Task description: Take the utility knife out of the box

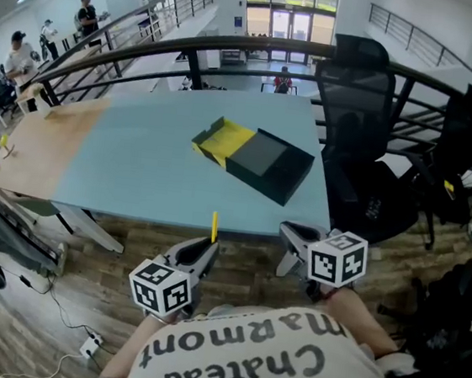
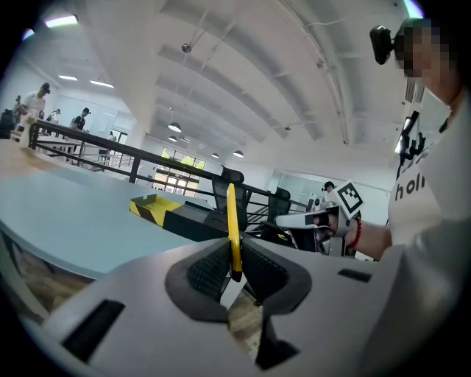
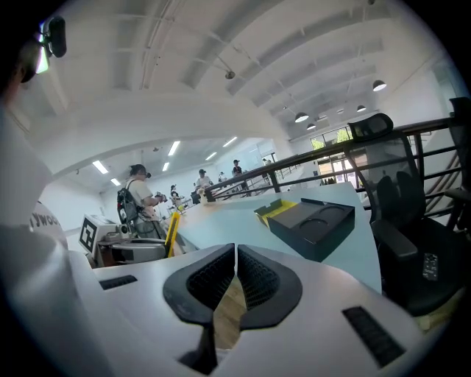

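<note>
The left claw (image 2: 234,259), smooth grey plastic with black ribbed pads, is clamped on the utility knife (image 2: 233,221). The knife is a thin, flat yellow bar that stands upright out of the pads, with its lower end pinched between them. It is held off the tabletop, in front of the near edge and over a wood-plank floor (image 1: 244,265).

Just to its right, the right claw (image 3: 235,254) has its ribbed pads together at the tips with nothing between them. It carries a white cube (image 1: 337,257) printed with black square markers.

Beyond both lies the tabletop (image 1: 136,177), a matte pale blue-green sheet with a strip of bare wood along its left end. The box (image 1: 270,164) sits on it well apart from the knife. It is toward the right edge, about halfway between the near and far edges, and turned at an angle to them. It is a low, black, rectangular box and lies open. A yellow flap (image 1: 223,140) with black stripes is folded out on its left side. Inside is a dark moulded insert (image 3: 321,219) with round hollows.

A black mesh-backed chair (image 1: 355,83) stands at the right edge, and a dark curved metal railing (image 1: 235,47) runs behind the far edge.
</note>
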Action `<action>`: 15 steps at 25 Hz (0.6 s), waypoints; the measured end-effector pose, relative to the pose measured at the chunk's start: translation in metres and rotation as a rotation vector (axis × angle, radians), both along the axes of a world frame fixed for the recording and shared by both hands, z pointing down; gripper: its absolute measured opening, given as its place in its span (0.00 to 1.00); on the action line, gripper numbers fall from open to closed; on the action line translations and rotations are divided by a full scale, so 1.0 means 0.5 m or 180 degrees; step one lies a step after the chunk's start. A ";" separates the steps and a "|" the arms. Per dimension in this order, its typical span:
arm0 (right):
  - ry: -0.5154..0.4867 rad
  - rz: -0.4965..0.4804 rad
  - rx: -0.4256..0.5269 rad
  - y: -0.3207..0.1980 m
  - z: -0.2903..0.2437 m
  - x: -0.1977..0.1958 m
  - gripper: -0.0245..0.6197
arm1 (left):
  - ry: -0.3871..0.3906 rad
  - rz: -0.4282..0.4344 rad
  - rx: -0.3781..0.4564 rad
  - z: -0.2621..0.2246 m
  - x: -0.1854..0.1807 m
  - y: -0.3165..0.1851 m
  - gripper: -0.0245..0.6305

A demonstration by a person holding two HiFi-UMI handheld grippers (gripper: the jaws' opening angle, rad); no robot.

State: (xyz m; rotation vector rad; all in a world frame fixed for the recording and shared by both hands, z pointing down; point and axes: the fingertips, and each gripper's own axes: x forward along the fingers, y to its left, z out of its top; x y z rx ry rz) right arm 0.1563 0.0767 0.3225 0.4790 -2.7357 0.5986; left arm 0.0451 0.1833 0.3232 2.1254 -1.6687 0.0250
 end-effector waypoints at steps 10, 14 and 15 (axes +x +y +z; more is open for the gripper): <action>0.0066 -0.0072 -0.0122 0.050 0.057 0.105 0.10 | -0.0037 -0.0103 -0.0147 0.060 0.111 0.066 0.12; 0.0110 -0.0126 -0.0158 0.075 0.080 0.133 0.10 | 0.0000 -0.0158 -0.0211 0.079 0.141 0.097 0.12; 0.0133 -0.0128 -0.0155 0.079 0.086 0.142 0.10 | 0.0005 -0.0177 -0.0215 0.083 0.147 0.103 0.12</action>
